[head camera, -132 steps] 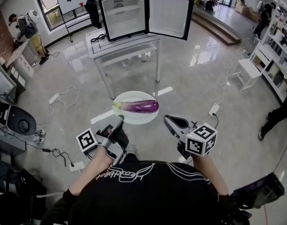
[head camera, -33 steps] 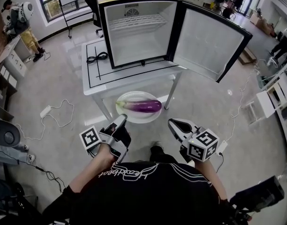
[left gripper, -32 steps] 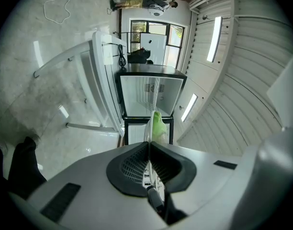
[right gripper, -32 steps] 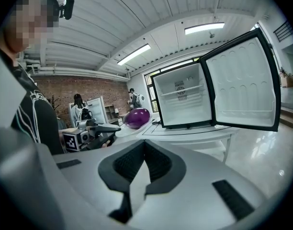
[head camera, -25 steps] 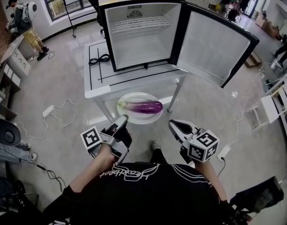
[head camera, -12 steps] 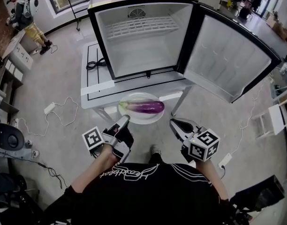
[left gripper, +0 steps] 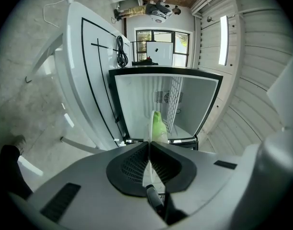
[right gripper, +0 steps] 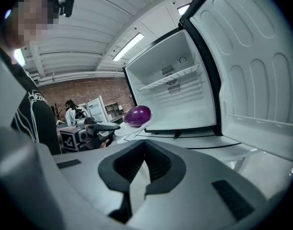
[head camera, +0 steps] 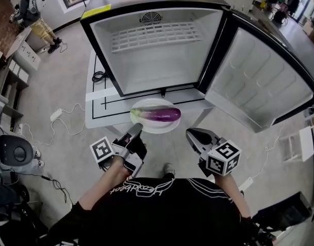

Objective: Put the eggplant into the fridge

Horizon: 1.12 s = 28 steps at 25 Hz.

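A purple eggplant (head camera: 161, 115) with a green stem lies on a white plate (head camera: 146, 126). My left gripper (head camera: 135, 131) is shut on the plate's near-left rim and holds it level above the front edge of the white table (head camera: 94, 114). In the left gripper view the plate (left gripper: 151, 126) shows edge-on between the shut jaws, with the green stem (left gripper: 159, 127) beyond. My right gripper (head camera: 191, 134) hangs right of the plate with its jaws shut on nothing. The fridge (head camera: 157, 60) stands open and empty straight ahead. From the right gripper view the eggplant (right gripper: 137, 115) sits before the fridge (right gripper: 175, 95).
The fridge door (head camera: 262, 86) swings out wide to the right. A wire shelf (head camera: 156, 35) crosses the fridge's upper part. A black cable (head camera: 98, 77) lies on the table's left side. Cords and a power strip (head camera: 57, 115) lie on the floor at left. A person (head camera: 31, 6) stands far off.
The fridge and table have come much closer and fill more of the view. Both grippers moved forward, and the plate with the eggplant now hangs over the table's front edge.
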### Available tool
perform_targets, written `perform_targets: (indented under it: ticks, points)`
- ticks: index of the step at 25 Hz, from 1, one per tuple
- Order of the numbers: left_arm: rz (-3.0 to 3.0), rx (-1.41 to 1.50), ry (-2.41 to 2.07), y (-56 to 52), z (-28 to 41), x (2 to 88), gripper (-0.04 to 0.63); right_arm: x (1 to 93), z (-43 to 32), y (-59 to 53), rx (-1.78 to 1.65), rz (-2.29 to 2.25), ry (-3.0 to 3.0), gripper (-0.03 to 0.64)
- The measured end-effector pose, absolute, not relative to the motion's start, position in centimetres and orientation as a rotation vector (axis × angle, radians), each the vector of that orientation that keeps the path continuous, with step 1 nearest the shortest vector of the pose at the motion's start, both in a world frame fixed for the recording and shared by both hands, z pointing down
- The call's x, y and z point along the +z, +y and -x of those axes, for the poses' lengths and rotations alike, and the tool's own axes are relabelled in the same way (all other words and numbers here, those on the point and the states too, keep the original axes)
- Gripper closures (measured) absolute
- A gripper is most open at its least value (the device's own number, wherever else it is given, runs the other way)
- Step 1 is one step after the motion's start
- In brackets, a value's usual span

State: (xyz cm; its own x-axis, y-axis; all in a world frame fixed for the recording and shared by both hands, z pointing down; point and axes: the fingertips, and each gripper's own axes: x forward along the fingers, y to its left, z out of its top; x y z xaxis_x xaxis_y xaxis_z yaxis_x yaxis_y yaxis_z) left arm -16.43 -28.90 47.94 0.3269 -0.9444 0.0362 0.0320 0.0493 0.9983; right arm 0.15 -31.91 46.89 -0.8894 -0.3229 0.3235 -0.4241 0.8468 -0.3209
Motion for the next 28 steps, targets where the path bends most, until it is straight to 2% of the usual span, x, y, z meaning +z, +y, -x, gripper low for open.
perform_targets:
  ticks: [14,28]
  points:
    - [-1.260,-1.026,-1.043,-35.2,17.0,48.6,0.575,47.5,1.6,-38.1,0.524,-0.385,-2.780,0.611]
    - [-1.216,-1.080,-1.106,-37.1,18.4,49.3,0.575,48.5,4.0,-39.6,0.512,-0.279,-2.781,0.611]
